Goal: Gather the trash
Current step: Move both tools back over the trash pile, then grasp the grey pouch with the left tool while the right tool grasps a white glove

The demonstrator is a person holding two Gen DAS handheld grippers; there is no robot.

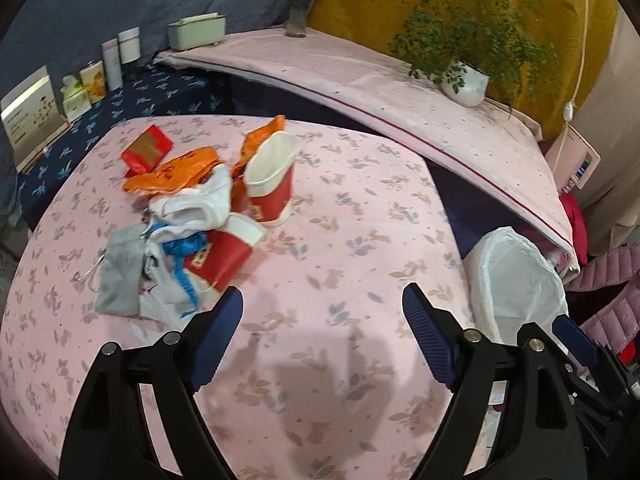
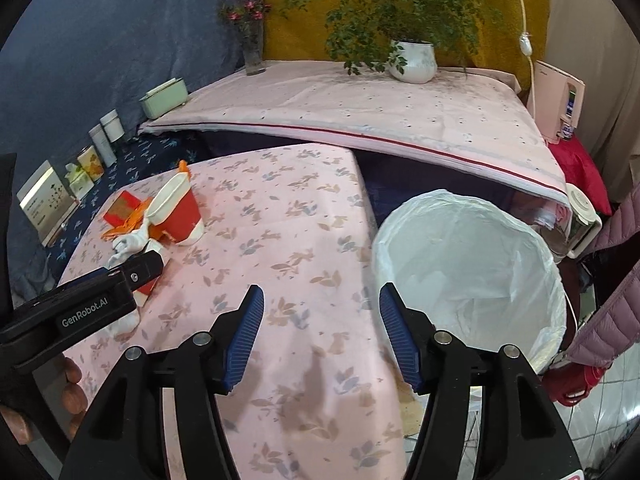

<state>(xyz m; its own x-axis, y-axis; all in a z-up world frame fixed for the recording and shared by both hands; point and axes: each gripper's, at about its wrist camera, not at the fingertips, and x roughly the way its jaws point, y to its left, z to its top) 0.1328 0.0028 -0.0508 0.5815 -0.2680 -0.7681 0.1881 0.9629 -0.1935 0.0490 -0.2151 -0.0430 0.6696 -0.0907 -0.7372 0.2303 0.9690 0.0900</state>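
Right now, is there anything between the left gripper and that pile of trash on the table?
Nothing visible. The left gripper is open over bare tablecloth, and the trash pile lies just ahead to its left, with no object between them.

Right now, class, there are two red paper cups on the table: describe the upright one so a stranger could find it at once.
Start at the table with the pink leaf-print cloth and find the trash pile on its left side. At the pile's far right edge stands the red paper cup, white inside, mouth squashed out of round. The other red cup lies on its side, nearer the camera.
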